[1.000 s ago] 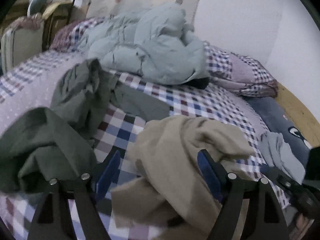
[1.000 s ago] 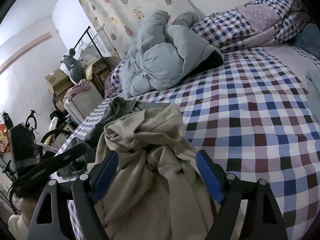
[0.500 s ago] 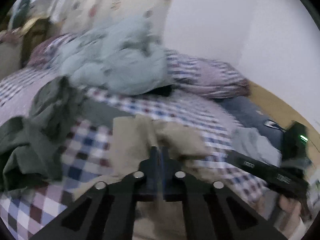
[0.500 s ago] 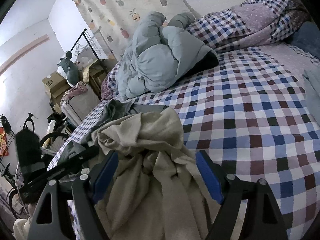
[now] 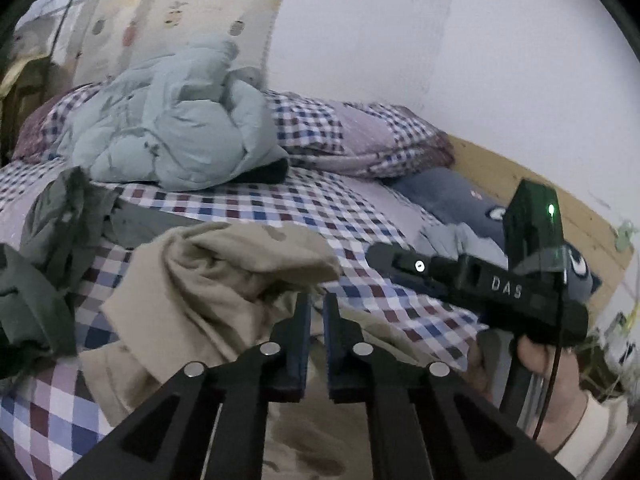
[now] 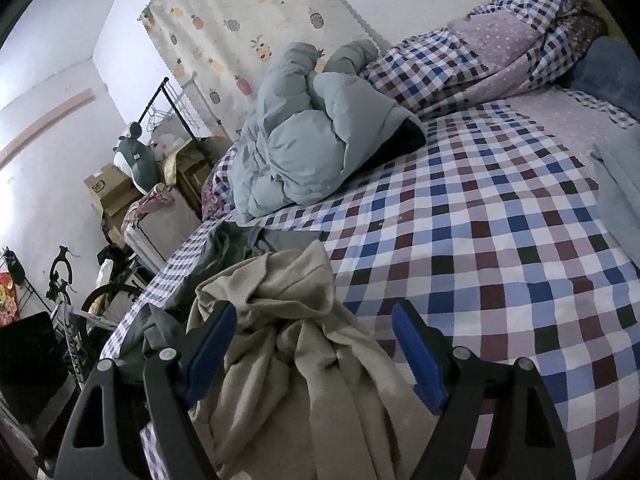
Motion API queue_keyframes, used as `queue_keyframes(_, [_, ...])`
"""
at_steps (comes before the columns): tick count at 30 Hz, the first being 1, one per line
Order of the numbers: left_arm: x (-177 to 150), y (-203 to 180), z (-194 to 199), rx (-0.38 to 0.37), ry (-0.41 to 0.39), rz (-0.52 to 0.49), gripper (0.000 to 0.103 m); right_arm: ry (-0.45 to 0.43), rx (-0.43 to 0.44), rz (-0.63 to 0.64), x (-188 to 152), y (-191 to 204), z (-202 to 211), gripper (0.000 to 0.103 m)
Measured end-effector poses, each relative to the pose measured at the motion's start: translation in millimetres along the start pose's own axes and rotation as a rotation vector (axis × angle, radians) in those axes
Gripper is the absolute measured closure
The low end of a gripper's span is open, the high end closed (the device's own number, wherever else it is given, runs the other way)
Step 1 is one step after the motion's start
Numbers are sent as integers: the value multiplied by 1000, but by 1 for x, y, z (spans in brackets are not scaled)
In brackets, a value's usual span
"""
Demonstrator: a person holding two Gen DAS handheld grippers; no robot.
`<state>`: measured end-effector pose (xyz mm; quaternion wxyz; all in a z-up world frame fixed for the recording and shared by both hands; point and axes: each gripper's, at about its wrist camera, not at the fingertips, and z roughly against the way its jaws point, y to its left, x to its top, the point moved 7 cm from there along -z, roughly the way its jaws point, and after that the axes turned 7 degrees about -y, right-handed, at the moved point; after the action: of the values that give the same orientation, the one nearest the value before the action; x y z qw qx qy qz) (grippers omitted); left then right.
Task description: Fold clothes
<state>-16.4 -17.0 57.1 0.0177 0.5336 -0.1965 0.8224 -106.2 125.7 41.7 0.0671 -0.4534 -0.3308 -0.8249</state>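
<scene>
A crumpled beige garment (image 5: 224,264) lies on the checked bed sheet (image 6: 500,240) near the front edge. My left gripper (image 5: 316,304) pinches a fold of it between nearly closed blue pads, and the jaws are opening a little with the cloth still between them. The cloth hangs bunched and raised from the tips. My right gripper (image 6: 314,312) stands wide open over the same beige garment (image 6: 296,344), which lies between and under its fingers without being pressed. In the left wrist view the right gripper (image 5: 460,280) shows as a black body held by a hand (image 5: 540,364).
A dark green garment (image 5: 52,240) is heaped left of the beige one. A pale blue puffy jacket (image 6: 312,140) lies at the back beside a checked quilt (image 6: 480,52). A folded grey-blue garment (image 5: 460,240) sits at the right. Boxes and a bicycle (image 6: 80,312) stand beyond the bed's left edge.
The left jaws closed on the beige garment, then drew it up and to the right, bunching the cloth. The right gripper stayed open in place.
</scene>
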Motion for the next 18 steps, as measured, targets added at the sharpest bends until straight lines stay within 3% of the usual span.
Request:
queue_keyframes(1, [1, 6, 1, 13, -3, 14, 89, 3, 4, -5, -1, 1, -3, 20])
queue_keyframes(3, [1, 17, 3, 35, -10, 43, 58, 9, 16, -22, -3, 3, -10, 20])
queue_keyframes(5, [1, 29, 7, 55, -23, 78, 38, 12, 35, -54, -4, 5, -19, 20])
queue_keyframes(12, [4, 63, 9, 107, -30, 148, 35, 33, 42, -121, -16, 16, -53, 20])
queue_keyframes(14, [5, 69, 8, 114, -27, 158, 35, 38, 41, -118, -21, 21, -61, 27])
queue_keyframes(16, [7, 75, 8, 119, -25, 169, 35, 39, 18, -89, -23, 26, -65, 61])
queue_keyframes(18, [8, 80, 7, 127, -22, 180, 35, 36, -4, -68, -24, 27, -66, 75])
